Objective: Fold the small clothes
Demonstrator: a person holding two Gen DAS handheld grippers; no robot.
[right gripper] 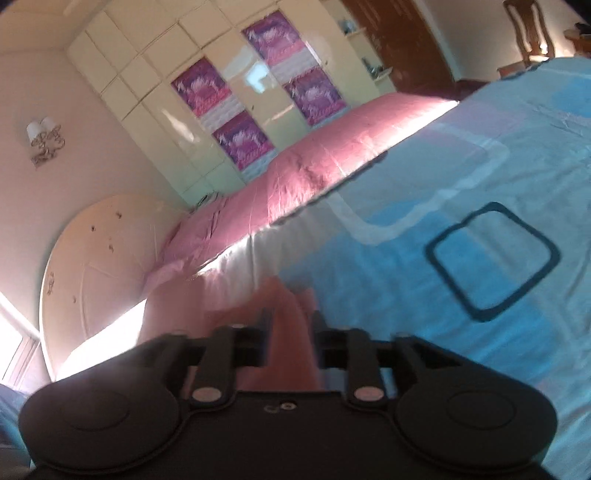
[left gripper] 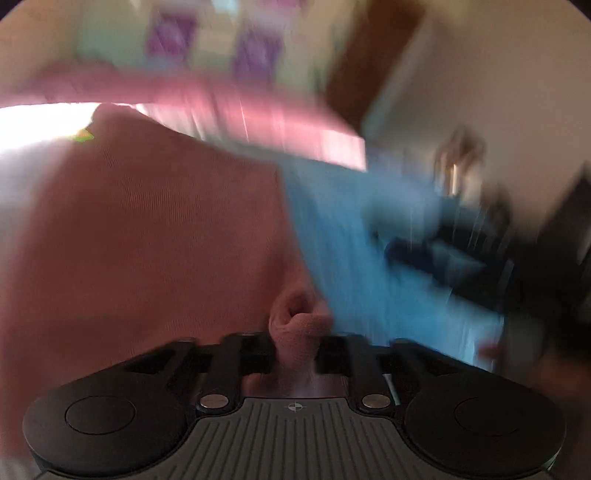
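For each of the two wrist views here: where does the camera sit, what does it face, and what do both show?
Left wrist: behind the left gripper, looking along it at bunched salmon-pink knit cloth between its fingers; blurred.
Right wrist: behind the right gripper, facing the light-blue patterned bedspread and cream wardrobe.
Shared: the salmon-pink cloth, blue bedspread, pink sheet, wardrobe. No hand shows.

Bedroom bkgd, as we see it

We see a blue patterned bedspread w/ a dark rounded-square outline, a pink cover beyond it, a cream headboard at left, a cream wardrobe w/ purple panels, a wall lamp & a wooden chair.
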